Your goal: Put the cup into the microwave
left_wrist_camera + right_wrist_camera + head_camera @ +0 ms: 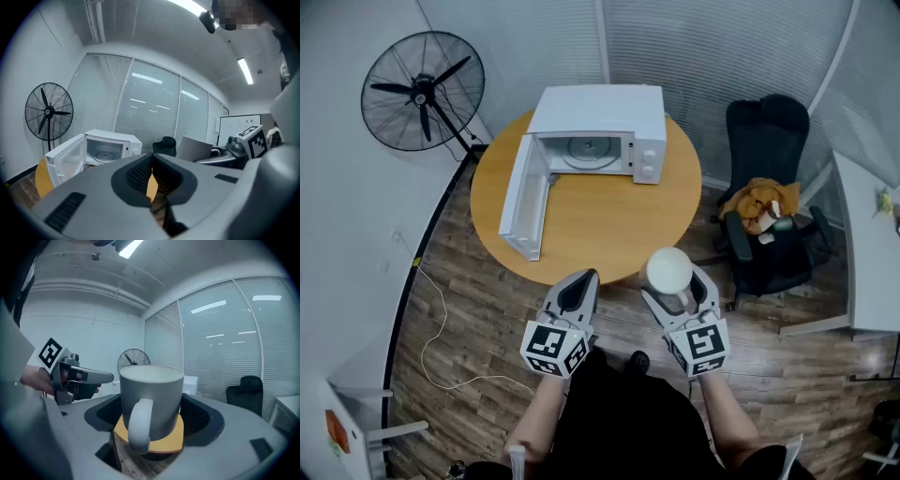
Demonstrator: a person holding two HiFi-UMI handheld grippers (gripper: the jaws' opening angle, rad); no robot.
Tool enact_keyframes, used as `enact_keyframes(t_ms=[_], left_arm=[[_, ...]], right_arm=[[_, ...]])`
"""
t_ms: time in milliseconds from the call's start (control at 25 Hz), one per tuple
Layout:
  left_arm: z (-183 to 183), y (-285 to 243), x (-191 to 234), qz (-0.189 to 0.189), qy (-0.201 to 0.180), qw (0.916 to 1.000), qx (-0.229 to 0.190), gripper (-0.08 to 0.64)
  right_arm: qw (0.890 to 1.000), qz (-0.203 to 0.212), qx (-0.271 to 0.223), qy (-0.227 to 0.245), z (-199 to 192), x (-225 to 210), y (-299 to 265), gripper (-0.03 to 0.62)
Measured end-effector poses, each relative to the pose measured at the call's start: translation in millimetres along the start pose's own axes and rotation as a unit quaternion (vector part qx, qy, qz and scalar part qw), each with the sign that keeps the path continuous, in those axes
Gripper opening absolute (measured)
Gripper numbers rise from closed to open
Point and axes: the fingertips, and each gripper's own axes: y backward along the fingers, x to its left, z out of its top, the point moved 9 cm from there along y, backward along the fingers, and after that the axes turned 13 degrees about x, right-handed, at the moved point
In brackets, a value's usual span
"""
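— Right gripper (pixel 678 287)?
— Its 2 jaws stand wide, clamped on the white cup (pixel 669 269), which is upright, off the round table (pixel 591 220), by the rim at 5 o'clock.
— Left gripper (pixel 578 292)?
— Jaws together, nothing held. The microwave (pixel 598 131) sits at the table's 12 o'clock, door open.

The left gripper (pixel 151 164) has its jaws together. Ahead, the microwave (pixel 112 140) stands open near a fan (pixel 48 112).
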Motion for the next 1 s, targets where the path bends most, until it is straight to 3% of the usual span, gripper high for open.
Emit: enact_keyframes(t_ms=[440, 600, 1000], left_arm=[[-8.5, 7.6, -20.1, 0.006, 0.001, 0.9999, 0.009, -0.002], [-10.5, 10.9, -25.4, 0.01, 0.002, 0.9999, 0.011, -0.003], [-25.9, 16.9, -22.2, 0.023, 0.018, 0.999, 0.033, -0.002]], right_arm=[[1.0, 0.014, -0.015, -0.011, -6.5, 1.3, 19.3, 0.399], [0.999, 0.03, -0.021, -0.032, -7.9, 0.1, 22.5, 0.4], [0.998, 0.06, -0.011, -0.034, -15.5, 5.5, 13.7, 0.4]])
